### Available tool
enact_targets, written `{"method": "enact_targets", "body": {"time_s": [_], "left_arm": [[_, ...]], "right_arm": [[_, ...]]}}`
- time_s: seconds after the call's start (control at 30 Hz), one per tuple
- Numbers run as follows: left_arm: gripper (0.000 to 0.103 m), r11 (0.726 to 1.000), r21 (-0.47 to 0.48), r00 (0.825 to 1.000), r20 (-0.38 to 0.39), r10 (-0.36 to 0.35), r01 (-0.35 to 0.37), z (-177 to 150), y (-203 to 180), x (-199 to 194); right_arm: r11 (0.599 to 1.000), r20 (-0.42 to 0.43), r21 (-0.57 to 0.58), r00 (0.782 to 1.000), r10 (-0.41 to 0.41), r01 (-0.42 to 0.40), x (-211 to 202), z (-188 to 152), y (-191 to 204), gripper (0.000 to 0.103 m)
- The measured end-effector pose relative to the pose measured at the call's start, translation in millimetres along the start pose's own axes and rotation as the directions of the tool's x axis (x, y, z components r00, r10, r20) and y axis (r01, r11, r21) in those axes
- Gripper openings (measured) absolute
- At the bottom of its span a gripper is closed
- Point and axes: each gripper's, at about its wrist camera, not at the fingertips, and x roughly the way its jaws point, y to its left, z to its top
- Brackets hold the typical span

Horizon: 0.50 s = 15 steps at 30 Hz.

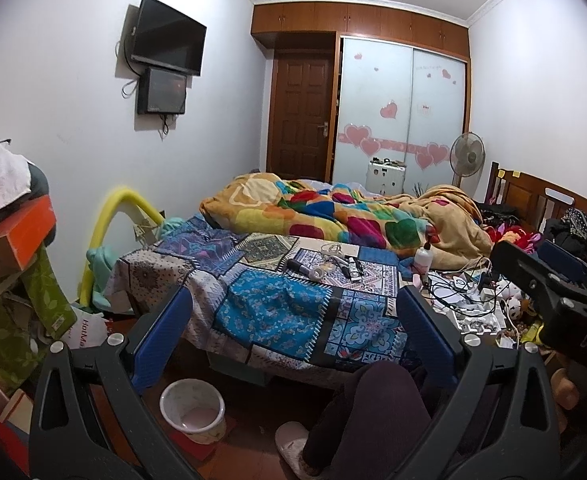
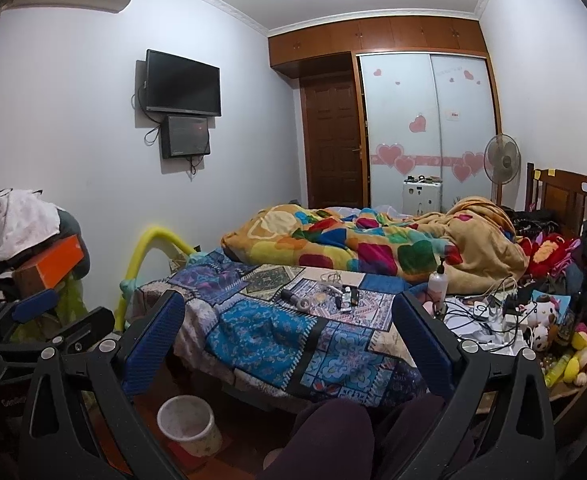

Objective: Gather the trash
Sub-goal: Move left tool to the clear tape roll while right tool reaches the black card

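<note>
My left gripper (image 1: 293, 312) is open and empty, held above the near end of the bed. My right gripper (image 2: 289, 316) is also open and empty, at about the same height. Small loose items (image 1: 333, 266) lie on the patterned blue bedspread (image 1: 277, 312) ahead of both grippers; they also show in the right wrist view (image 2: 333, 296). A pale waste bin (image 1: 192, 410) stands on the floor at the bed's foot, low left of the left gripper, and shows in the right wrist view (image 2: 187, 424). The right gripper shows at the right of the left wrist view (image 1: 549, 280).
A colourful quilt (image 1: 333, 212) is bunched across the bed's middle. Cables, a pump bottle (image 2: 438, 282) and soft toys crowd the bed's right side. Stacked boxes and cloth (image 1: 9, 220) stand at the left. My knees (image 2: 333, 436) are below the grippers.
</note>
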Motion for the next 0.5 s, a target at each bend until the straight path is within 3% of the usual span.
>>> {"method": "enact_targets", "body": {"time_s": [0.3, 0.5], "left_arm": [[0.103, 0.999, -0.033, 0.997, -0.073, -0.028, 0.026, 18.4, 1.7, 75.5], [0.103, 0.999, -0.045, 0.985, -0.168, -0.026, 0.019, 25.2, 1.4, 151.6]], "right_arm": [[0.997, -0.043, 0.019, 0.996, -0.079, 0.08, 53.4, -1.5, -31.0, 0.103], [0.992, -0.117, 0.033, 0.986, -0.115, 0.119, 106.8, -4.9, -56.5, 0.103]]}}
